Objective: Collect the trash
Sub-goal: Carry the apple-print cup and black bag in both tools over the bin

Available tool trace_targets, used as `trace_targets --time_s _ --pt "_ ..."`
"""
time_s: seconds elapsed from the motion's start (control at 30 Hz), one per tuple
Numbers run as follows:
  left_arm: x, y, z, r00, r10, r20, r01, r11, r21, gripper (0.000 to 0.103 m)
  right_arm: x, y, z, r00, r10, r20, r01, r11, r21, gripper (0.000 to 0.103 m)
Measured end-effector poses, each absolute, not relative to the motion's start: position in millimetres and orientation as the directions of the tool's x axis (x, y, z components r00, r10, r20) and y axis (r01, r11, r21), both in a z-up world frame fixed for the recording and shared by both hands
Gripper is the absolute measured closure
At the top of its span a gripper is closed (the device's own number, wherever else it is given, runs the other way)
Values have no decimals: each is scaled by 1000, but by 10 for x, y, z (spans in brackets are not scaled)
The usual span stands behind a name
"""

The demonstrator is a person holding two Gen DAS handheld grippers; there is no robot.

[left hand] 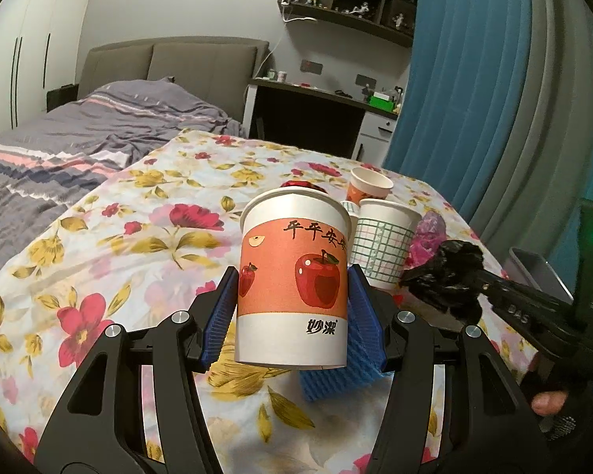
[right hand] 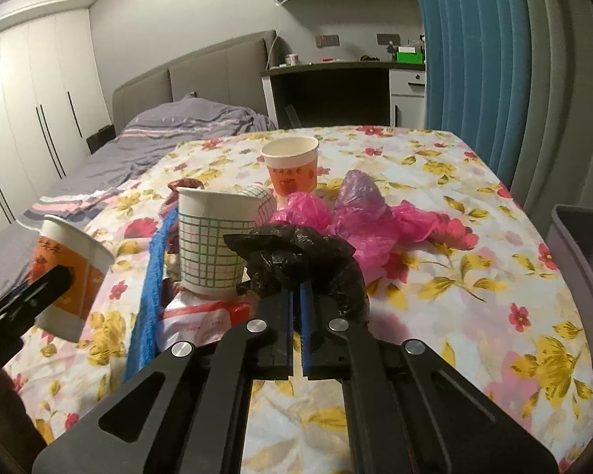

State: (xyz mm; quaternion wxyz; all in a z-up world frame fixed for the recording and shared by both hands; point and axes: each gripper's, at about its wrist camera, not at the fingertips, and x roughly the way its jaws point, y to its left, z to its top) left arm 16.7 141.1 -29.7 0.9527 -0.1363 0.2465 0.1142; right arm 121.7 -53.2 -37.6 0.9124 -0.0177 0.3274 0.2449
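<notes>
My left gripper (left hand: 292, 280) is shut on a paper cup with red apples (left hand: 296, 237), gripping it by the sides and holding it upright just above the flowered tablecloth (left hand: 118, 237). The same cup (right hand: 71, 268) shows at the left edge of the right wrist view. Right of it, my right gripper (right hand: 298, 296) is shut on a crumpled black plastic bag (right hand: 296, 252), which bulges around the fingertips. In the left wrist view that black bag (left hand: 446, 272) hangs at the right.
On the cloth stand a green-checked paper cup (right hand: 209, 245) and a second apple cup (right hand: 292, 166). Pink bags (right hand: 375, 221), a purple bag (right hand: 357, 189), a blue cloth (right hand: 150, 284) and a red-white wrapper (right hand: 201, 316) lie around them. A grey bin (right hand: 581, 252) stands off the right edge.
</notes>
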Motion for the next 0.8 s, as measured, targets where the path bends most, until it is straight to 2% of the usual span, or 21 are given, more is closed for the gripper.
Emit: trace_targets --time_s 0.37,0.8 --pt "119 1110 -167 868 137 -478 -243 955 -168 48 904 -879 -163 684 482 -547 -486 861 151 99" --pt "204 619 -58 886 62 -460 -140 981 -138 48 768 -1401 -80 719 474 -509 -453 874 174 99"
